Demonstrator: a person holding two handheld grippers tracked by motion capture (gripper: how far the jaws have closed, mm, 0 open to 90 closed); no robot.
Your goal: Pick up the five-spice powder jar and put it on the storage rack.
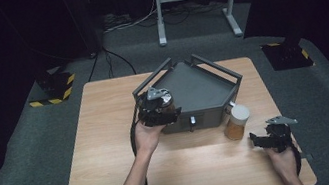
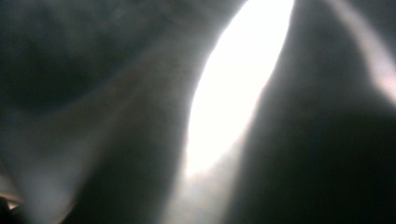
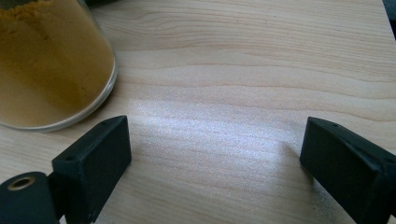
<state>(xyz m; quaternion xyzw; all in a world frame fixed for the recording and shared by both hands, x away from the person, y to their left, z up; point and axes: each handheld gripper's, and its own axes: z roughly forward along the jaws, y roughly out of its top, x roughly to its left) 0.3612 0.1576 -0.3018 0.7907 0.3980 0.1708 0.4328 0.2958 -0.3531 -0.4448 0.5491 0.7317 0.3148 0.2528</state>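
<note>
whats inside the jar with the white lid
The jar with the white lid holds yellow-orange powder, seen through its glass. The lid covers the top, so the powder's surface there is hidden.

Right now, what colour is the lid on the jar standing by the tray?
White lid, best in the high view.

- the high view looks forward and down from above the person's side, far enough to take in the whole counter (image 1: 116, 176), the grey tray (image 1: 197, 87) and the floor beyond.
- the left gripper view sits so close to something that it gives just a blur of grey and glare.
- the right gripper view looks low along its own jaws at the counter (image 3: 243, 93), very near the jar of yellow powder (image 3: 46, 65); the high view shares that jar (image 1: 237, 122).
</note>
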